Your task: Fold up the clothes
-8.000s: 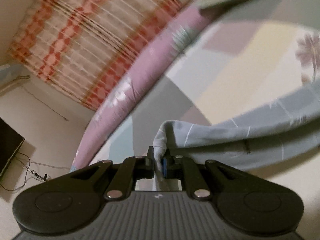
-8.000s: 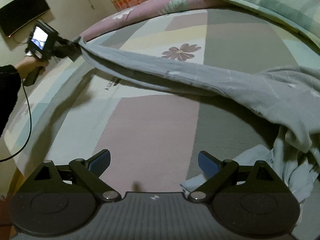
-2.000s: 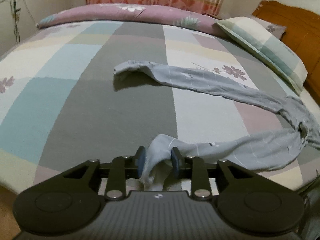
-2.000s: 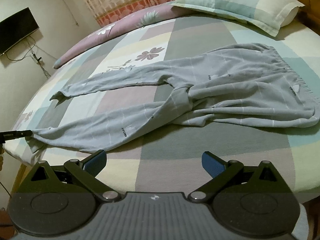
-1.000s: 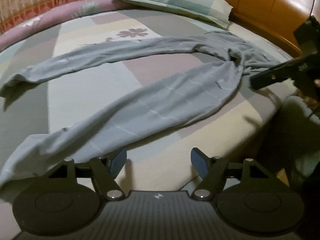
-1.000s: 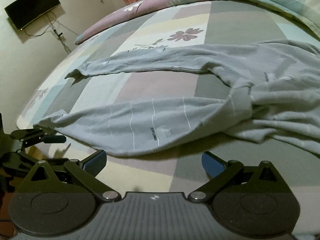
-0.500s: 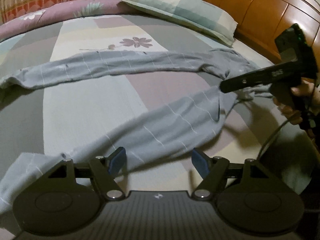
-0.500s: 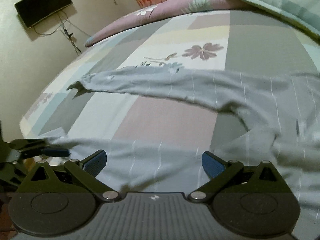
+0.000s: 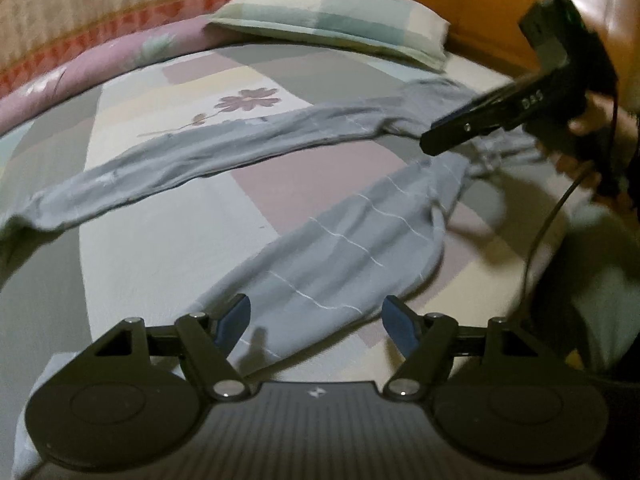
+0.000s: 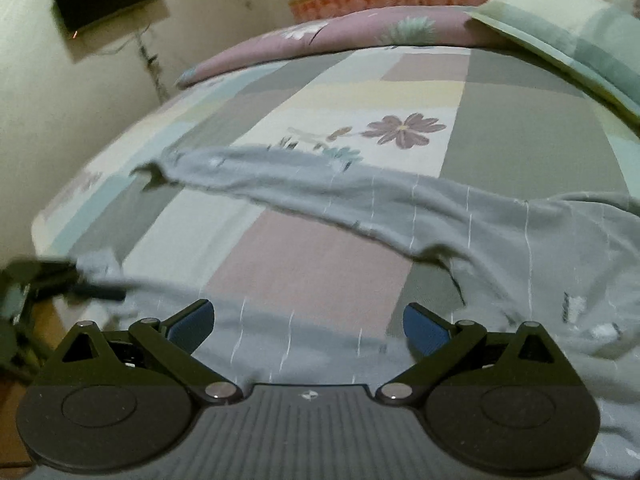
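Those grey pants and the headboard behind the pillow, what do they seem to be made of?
The grey pants look like thin, soft knit or woven cloth, perhaps cotton: matte, limp, creasing easily, with fine pale stripes. The exact fibre cannot be told. The headboard looks like varnished wood: orange-brown, smooth, slightly glossy, with panel grooves, though blur hides any grain.

Patchwork-sheeted bed (image 9: 168,240), grey trousers (image 9: 340,248) spread across, pillow (image 9: 328,20)
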